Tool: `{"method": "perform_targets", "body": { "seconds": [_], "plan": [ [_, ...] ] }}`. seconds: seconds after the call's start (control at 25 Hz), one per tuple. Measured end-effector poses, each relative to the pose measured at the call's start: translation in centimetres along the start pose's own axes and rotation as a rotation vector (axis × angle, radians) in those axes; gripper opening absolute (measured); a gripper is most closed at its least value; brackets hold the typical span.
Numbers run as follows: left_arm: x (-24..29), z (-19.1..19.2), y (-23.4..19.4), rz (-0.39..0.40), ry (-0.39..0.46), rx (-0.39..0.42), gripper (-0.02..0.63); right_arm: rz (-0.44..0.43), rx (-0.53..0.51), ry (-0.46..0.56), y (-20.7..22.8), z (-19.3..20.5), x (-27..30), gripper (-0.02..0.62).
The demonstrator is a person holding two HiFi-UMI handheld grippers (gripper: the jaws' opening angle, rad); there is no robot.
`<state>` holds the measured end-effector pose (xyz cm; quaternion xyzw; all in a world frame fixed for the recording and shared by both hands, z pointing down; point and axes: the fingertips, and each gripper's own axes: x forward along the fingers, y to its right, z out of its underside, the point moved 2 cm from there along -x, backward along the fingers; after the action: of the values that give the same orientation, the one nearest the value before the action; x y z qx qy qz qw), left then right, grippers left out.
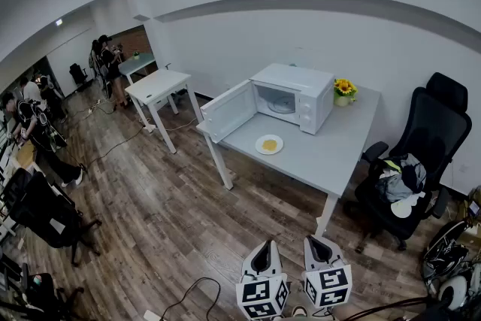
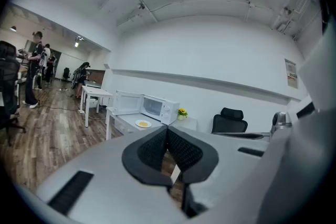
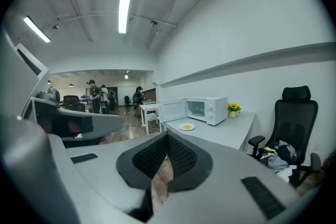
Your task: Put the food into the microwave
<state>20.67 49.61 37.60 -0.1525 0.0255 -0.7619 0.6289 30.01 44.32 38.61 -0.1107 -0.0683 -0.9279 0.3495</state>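
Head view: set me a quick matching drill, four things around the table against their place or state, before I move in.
1 microwave door
2 plate
3 flowers
4 chair

A holds clothes
B swung open
C on the table, in front of the microwave
D beside the microwave, at the back

Pairs: 1-B, 2-C, 3-D, 4-A

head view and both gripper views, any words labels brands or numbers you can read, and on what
No text is legible in any view.
Wall notice: print too small to read.
Microwave: no readable brand or label.
Cubes on left gripper and right gripper: black-and-white square markers, no letters.
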Motion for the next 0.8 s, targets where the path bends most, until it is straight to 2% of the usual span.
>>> {"method": "perform_targets", "body": {
  "seconds": [0.56,0.8],
  "plan": [
    [1.5,-0.2,0.4,0.006,-0.008,0.013,0.002,0.018,0.036,0.015,1.5,-0.3,0.8,0.014],
    [1.4,-0.5,-1.4,0.008,-0.008,0.035,0.002,0.035,0.056,0.025,0.3,-0.3,2.1,0.015]
  ]
}}
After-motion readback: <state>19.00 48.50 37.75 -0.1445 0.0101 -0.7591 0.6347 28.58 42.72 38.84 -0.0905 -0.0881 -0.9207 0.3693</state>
